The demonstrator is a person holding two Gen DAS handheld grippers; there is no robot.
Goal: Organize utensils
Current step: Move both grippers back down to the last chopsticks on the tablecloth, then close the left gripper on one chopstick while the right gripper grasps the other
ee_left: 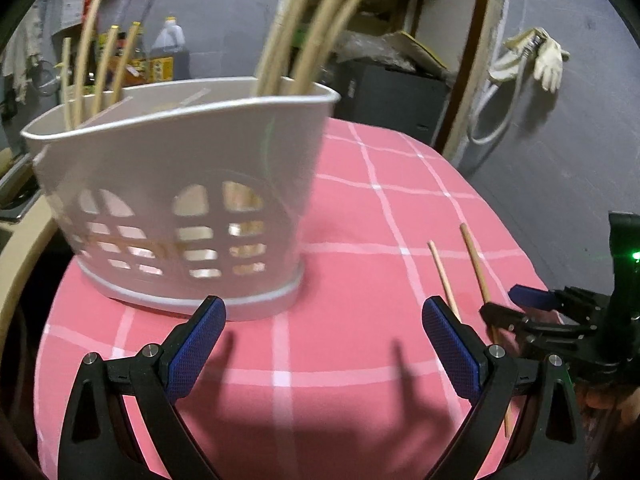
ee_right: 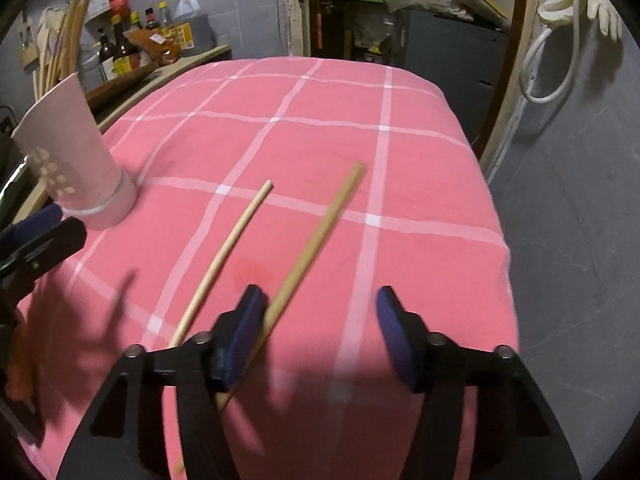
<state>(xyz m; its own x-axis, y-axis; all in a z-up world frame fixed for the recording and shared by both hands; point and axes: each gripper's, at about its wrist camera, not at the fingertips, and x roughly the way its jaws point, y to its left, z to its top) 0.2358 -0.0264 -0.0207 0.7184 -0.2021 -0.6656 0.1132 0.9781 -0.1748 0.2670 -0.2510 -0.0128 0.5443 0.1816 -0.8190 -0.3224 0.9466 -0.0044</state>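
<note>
A pale plastic utensil holder (ee_left: 180, 152) with cut-out windows stands on the pink checked tablecloth (ee_left: 360, 208), with several wooden chopsticks (ee_left: 316, 36) upright in it. My left gripper (ee_left: 324, 320) is open just in front of its base, nothing between the fingers. Two loose chopsticks lie on the cloth: a thin one (ee_right: 228, 256) and a thicker one (ee_right: 320, 232). My right gripper (ee_right: 320, 294) is open and low over the cloth. The thicker chopstick runs along its left pad (ee_right: 240, 332); the right pad stands well clear. In the left wrist view the right gripper (ee_left: 506, 304) straddles that chopstick (ee_left: 476, 264).
The holder (ee_right: 72, 152) sits at the table's left; the left gripper (ee_right: 40, 232) is beside it. Sauce bottles (ee_right: 120, 48) crowd a shelf behind. A dark cabinet (ee_right: 448, 52), a hose (ee_right: 560, 80) and gloves (ee_left: 548, 64) are beyond the far right edge.
</note>
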